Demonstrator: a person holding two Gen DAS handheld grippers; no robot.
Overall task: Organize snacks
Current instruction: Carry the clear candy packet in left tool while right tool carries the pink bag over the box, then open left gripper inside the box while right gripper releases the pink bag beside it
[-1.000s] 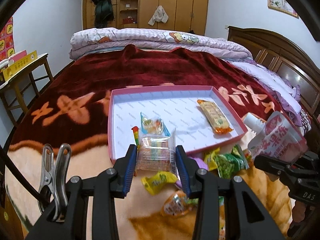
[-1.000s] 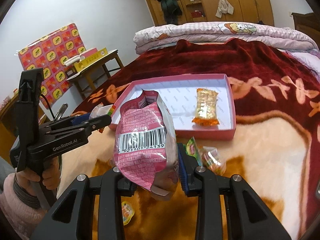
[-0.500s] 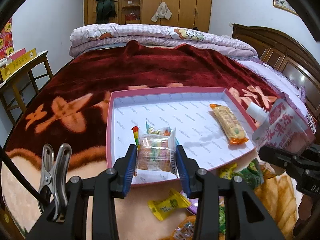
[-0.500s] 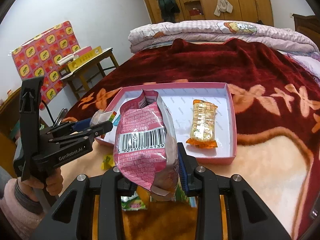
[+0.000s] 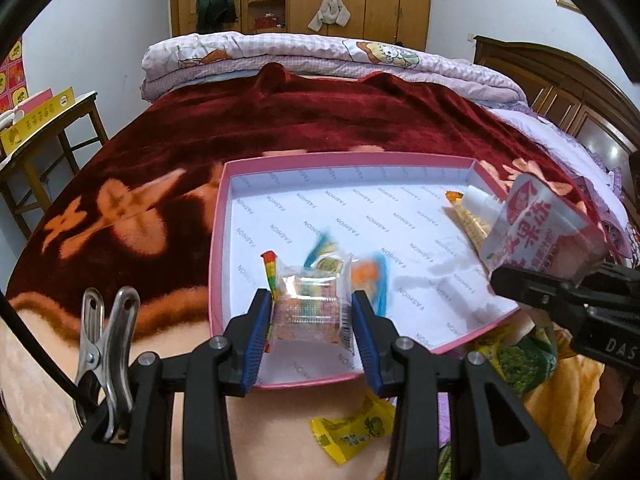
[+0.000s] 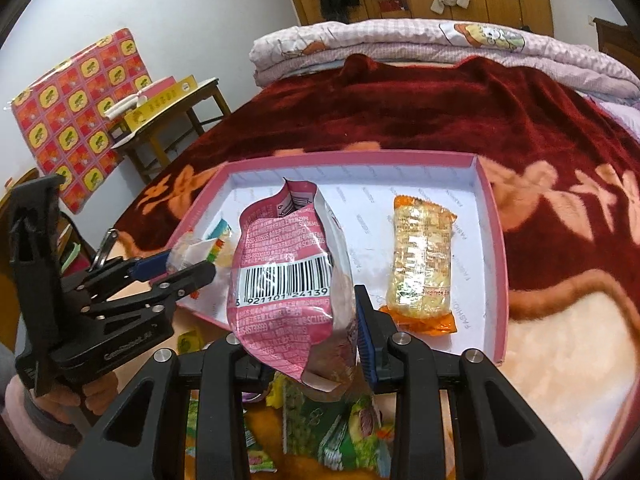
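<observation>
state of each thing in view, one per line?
left gripper: shut on clear candy pack, over tray
right gripper: shut on pink pouch
pink tray: open, no lid
orange-ended snack bar: lying flat in tray
yellow candy: on blanket, outside tray

We see a clear rainbow-candy packet (image 5: 310,312) held above the pink tray's (image 5: 216,240) near edge, a pink barcoded pouch (image 6: 290,280) upright, and an orange-ended cracker pack (image 6: 422,268) lying inside.
</observation>
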